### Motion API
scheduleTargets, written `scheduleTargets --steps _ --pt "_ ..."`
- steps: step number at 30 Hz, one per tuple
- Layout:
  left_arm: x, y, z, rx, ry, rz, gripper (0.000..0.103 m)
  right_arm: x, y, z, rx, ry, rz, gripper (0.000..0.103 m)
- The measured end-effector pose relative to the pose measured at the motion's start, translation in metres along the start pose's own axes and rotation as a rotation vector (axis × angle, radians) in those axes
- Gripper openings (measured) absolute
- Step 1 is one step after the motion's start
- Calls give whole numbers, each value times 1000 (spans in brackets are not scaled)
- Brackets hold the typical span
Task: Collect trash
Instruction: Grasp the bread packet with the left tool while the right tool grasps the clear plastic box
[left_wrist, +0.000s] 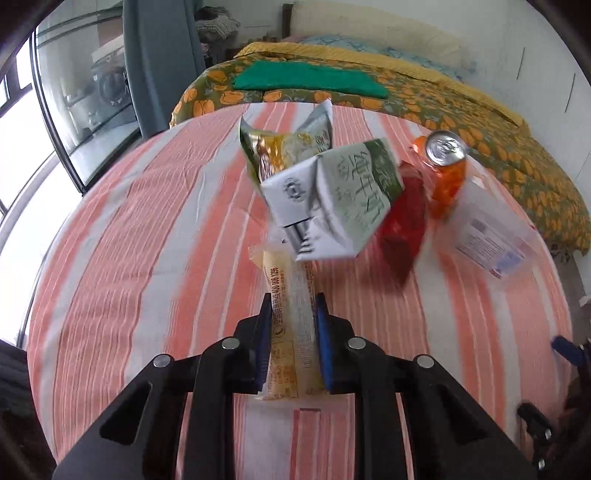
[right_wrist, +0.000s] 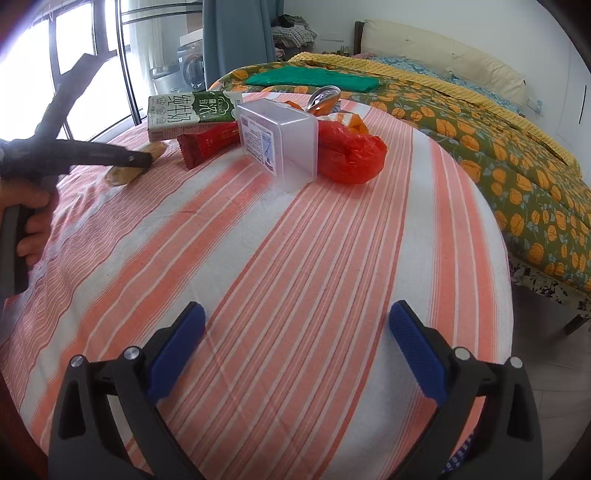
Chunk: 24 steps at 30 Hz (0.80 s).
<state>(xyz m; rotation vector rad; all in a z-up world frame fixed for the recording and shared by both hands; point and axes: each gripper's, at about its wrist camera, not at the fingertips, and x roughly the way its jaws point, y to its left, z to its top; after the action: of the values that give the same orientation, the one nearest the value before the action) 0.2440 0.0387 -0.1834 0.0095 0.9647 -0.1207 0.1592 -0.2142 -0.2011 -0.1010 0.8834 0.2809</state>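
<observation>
Now, with my left gripper (left_wrist: 291, 314) clamped on the wrapper (left_wrist: 290, 325) and the right (right_wrist: 297, 321) gaping idle, I lift straight up, clear of the carton (left_wrist: 332, 199).

A round worktop (right_wrist: 295, 229) is wearing a cloth of orange-pink and white stripes, filling the near and middle ground. Beyond its far edge a bed (right_wrist: 480, 122) is lying under a green cover printed with orange pumpkins, with a yellow quilted blanket (right_wrist: 406, 74) trailing along its far side. A folded green cloth (right_wrist: 314, 79) is resting flat on the bed's near left part. A cream headboard (right_wrist: 443, 48) is leaning against the white wall at the far right. On the far left, a blue-grey curtain (right_wrist: 240, 40) is hanging beside dark-framed windows (right_wrist: 74, 55), and a washing machine (right_wrist: 190, 62) is showing behind the glass.
</observation>
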Motion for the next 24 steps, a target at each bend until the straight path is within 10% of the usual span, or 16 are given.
scheduleTargets --steps 7,9,12,24 --pt "-46 -12 -70 14 5 -103 23 0 0 0 -1 0 -1 97" --pt "-51 -18 -80 27 -15 -101 37 0 0 0 0 -1 -2 97" --pt "-48 -23 -82 37 -44 -62 68 -1 -2 0 6 -3 -4 97" --pt "-34 -19 -76 54 -27 -39 84 -6 -23 38 -48 -56 -28 97"
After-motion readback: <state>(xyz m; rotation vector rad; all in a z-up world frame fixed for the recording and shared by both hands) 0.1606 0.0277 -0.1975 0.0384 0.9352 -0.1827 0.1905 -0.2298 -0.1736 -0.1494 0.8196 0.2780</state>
